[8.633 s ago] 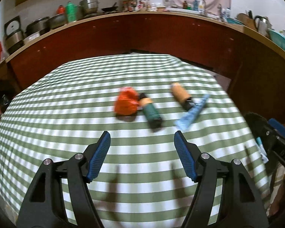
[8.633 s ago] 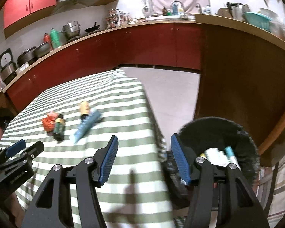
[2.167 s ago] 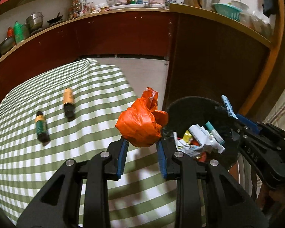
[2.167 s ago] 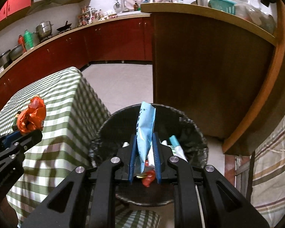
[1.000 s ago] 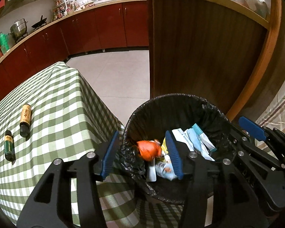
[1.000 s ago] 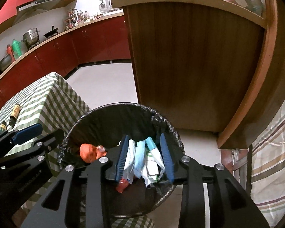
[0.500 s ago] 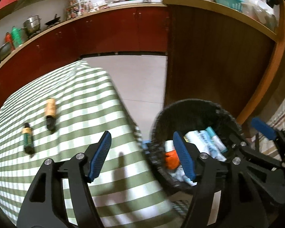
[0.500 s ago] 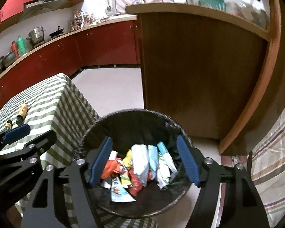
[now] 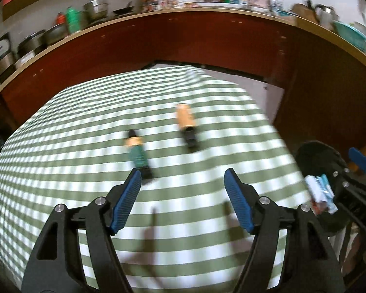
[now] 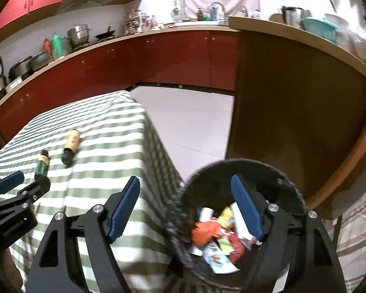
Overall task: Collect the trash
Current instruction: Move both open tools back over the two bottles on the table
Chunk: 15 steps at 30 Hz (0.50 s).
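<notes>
Green bottle (image 9: 138, 155) and orange bottle (image 9: 186, 122) lying on green-and-white striped tablecloth (image 9: 61, 134), left gripper (image 9: 182, 199) wide open and empty near them, right gripper (image 10: 185, 208) wide open and empty above black-lined round trash bin (image 10: 288, 183) at right

Warm indoor light, brightest at the white wall top centre, heavy fisheye bending with dark vignetted corners, motion blur across the striped counter (image 9: 85, 127) and bottles, soft tool shadows on its near edge.

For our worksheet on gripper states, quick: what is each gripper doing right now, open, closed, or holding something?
Left gripper: open, empty, above the striped table.
Right gripper: open, empty, by the trash bin.
</notes>
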### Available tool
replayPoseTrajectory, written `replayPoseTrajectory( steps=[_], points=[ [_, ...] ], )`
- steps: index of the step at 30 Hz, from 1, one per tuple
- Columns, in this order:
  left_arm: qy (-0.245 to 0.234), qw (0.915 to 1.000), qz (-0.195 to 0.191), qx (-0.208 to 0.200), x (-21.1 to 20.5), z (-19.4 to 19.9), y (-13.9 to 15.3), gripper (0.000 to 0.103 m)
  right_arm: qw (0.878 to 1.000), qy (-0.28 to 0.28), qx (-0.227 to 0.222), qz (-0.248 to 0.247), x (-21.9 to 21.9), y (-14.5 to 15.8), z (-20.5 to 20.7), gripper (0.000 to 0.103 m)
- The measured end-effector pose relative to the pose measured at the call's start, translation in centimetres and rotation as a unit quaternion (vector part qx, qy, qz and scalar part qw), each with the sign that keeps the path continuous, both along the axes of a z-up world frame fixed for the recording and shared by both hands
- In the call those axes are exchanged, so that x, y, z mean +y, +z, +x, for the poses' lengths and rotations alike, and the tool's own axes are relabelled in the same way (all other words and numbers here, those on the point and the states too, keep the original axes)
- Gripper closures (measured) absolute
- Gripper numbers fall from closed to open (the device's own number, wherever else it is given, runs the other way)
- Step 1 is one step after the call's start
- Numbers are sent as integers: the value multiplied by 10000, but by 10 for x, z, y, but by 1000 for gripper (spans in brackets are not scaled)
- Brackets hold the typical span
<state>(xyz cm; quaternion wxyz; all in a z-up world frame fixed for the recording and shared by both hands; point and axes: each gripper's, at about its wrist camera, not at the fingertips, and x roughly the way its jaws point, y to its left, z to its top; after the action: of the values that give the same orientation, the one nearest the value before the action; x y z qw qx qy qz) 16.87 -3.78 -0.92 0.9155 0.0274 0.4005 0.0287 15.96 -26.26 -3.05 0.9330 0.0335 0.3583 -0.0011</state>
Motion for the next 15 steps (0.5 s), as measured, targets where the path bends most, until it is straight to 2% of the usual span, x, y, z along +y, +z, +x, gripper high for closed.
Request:
replayPoseTrajectory(
  steps=[8, 15],
  points=[
    [586, 9981, -159, 38, 64, 8, 1, 29, 9991, 421, 39, -8, 50, 4, 24, 28],
    [566, 9977, -310, 187, 70, 23, -9, 29, 9983, 569, 81, -13, 72, 4, 36, 28]
  ],
)
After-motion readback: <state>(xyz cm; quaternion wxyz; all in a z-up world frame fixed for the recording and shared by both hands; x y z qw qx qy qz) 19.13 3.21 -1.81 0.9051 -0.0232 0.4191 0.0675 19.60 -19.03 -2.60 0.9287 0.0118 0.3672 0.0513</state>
